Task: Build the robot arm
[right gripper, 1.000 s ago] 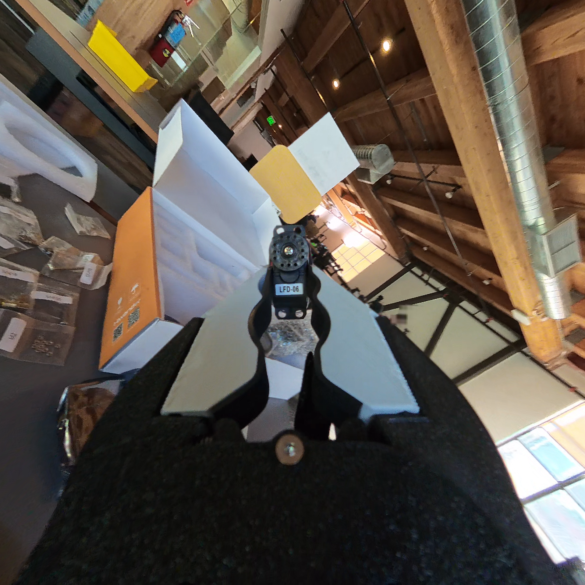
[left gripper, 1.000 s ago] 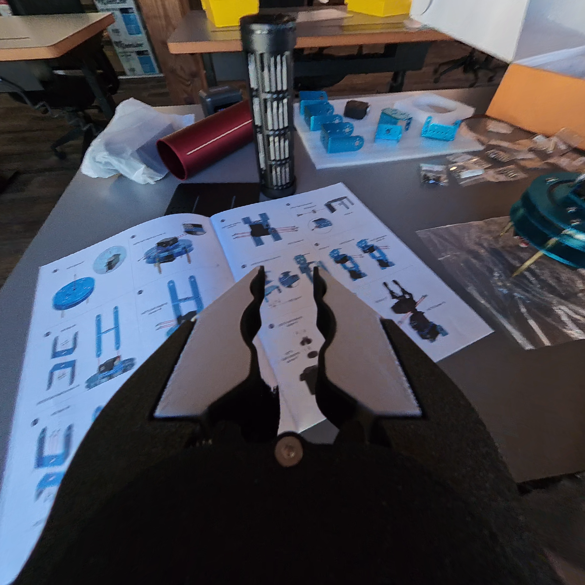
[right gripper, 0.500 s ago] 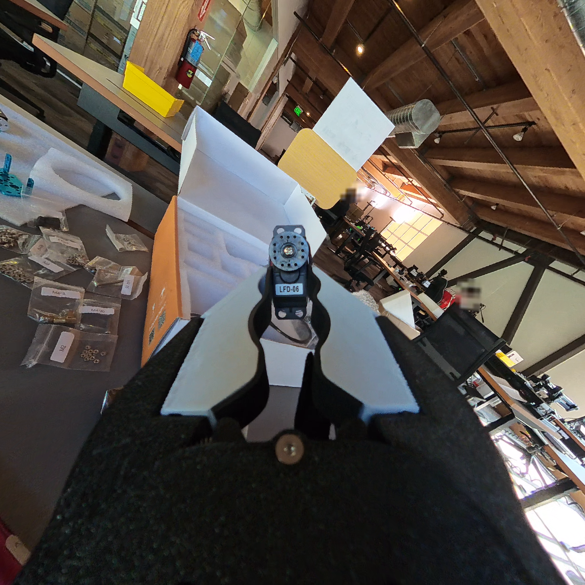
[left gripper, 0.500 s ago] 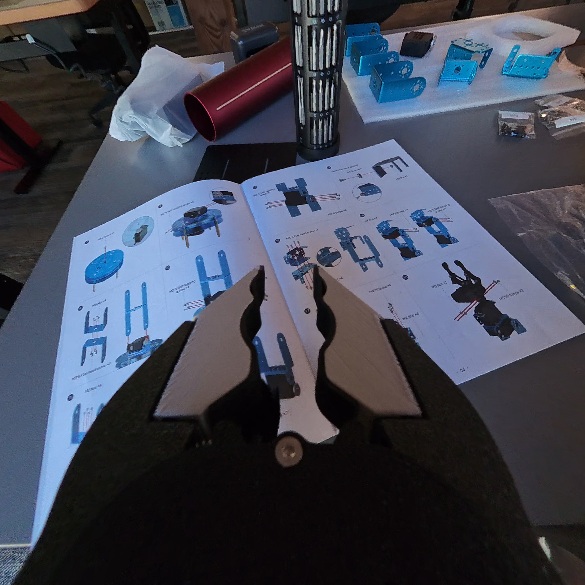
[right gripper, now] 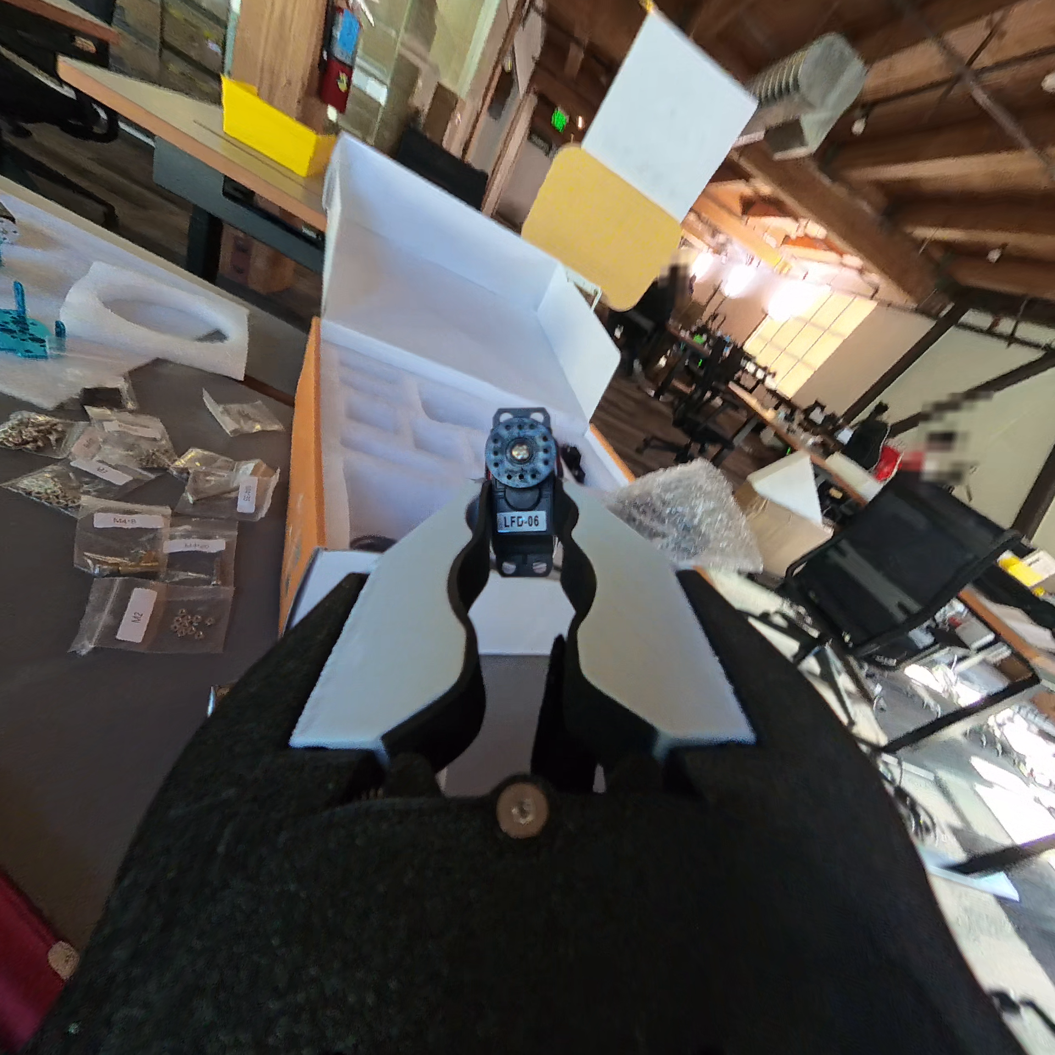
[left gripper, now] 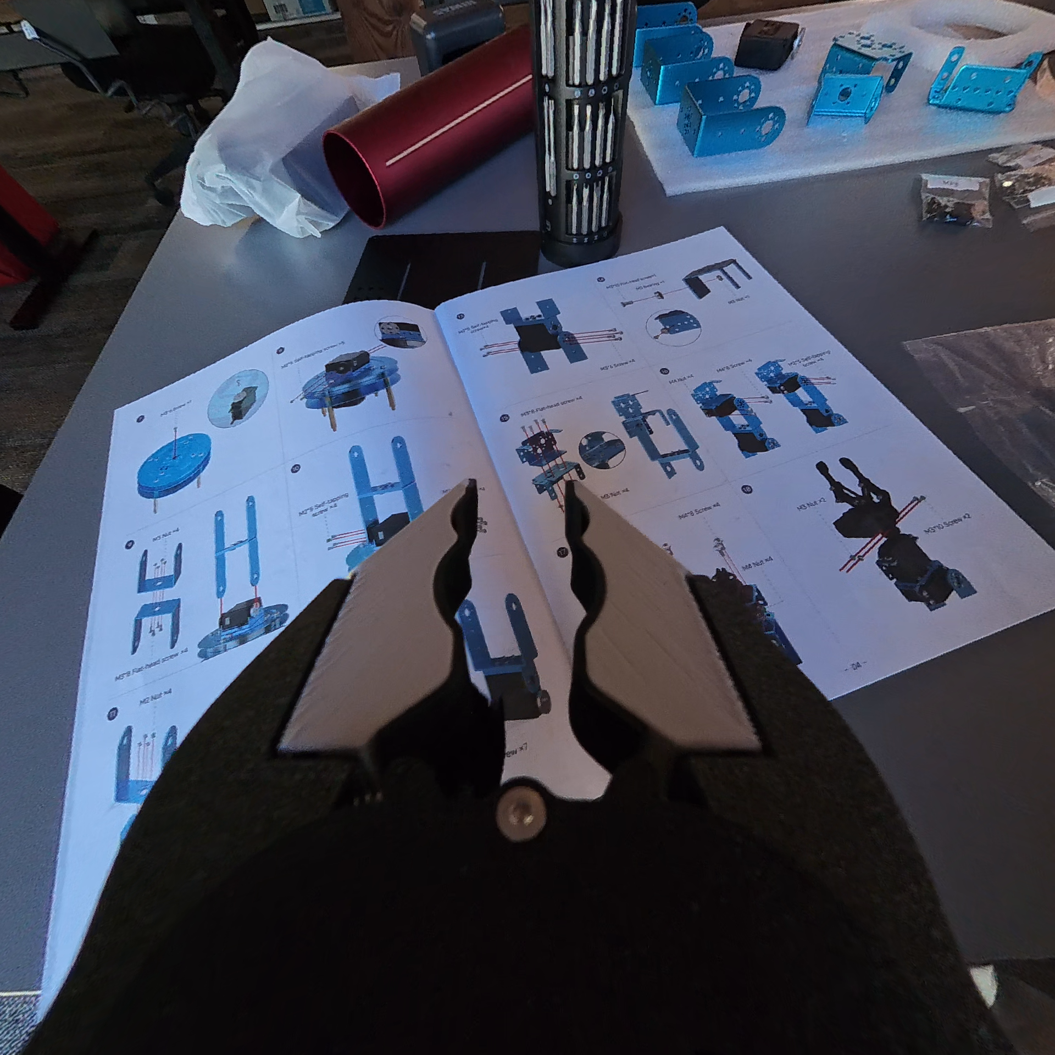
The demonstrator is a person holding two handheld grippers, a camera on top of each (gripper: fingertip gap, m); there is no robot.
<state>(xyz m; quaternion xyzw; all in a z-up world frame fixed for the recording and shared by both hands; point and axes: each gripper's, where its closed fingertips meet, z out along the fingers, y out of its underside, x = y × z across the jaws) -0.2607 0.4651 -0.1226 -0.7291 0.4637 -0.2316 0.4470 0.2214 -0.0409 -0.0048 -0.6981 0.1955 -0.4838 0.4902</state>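
The left tongs (left gripper: pixel 520 495) hover above the open instruction booklet (left gripper: pixel 628 399) on the grey counter (left gripper: pixel 217 274), jaws apart and empty, angled down. The right tongs (right gripper: pixel 524 485), raised and level, clamp a black servo motor (right gripper: pixel 519 502) before the open orange-and-white box (right gripper: pixel 411 319).

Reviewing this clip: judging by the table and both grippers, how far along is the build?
Done: kit box is open and blue brackets laid out. In hand: right gripper is shut on a black servo; left gripper hangs open above the open manual. Left: brackets loose, hardware bags unopened.
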